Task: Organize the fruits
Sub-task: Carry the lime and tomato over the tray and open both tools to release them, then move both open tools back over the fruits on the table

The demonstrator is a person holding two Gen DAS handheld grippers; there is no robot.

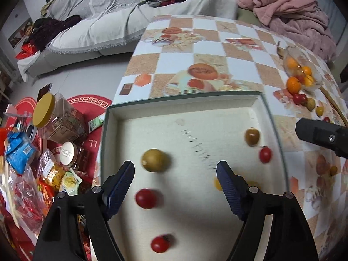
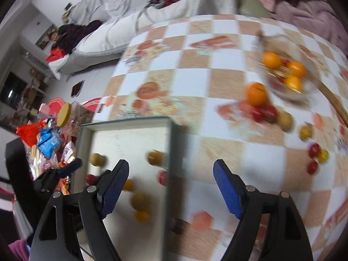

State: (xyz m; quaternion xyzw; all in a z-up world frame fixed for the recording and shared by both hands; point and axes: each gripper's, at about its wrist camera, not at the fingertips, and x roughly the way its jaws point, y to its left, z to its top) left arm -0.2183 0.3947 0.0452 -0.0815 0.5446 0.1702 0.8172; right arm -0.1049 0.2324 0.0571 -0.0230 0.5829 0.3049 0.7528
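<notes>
small red, yellow and green fruits scattered in shallow tray, oranges beside tipped glass bowl

tray lining: matt, felt-like cloth
tabletop: smooth printed covering
bowl: clear glass
blanket: soft pink fleece

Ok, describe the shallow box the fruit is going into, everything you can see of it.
The box is a shallow, square, open-topped tray with low walls, dark green outside and off-white inside, cardboard by the look of it. It lies flat at the left edge of the checked table, no lid in sight. Loose in it lie small fruits: red tomatoes, olive-green ones and yellow ones partly hidden. The open left gripper hovers over it, touching nothing. Faint marks cross its floor.
</notes>
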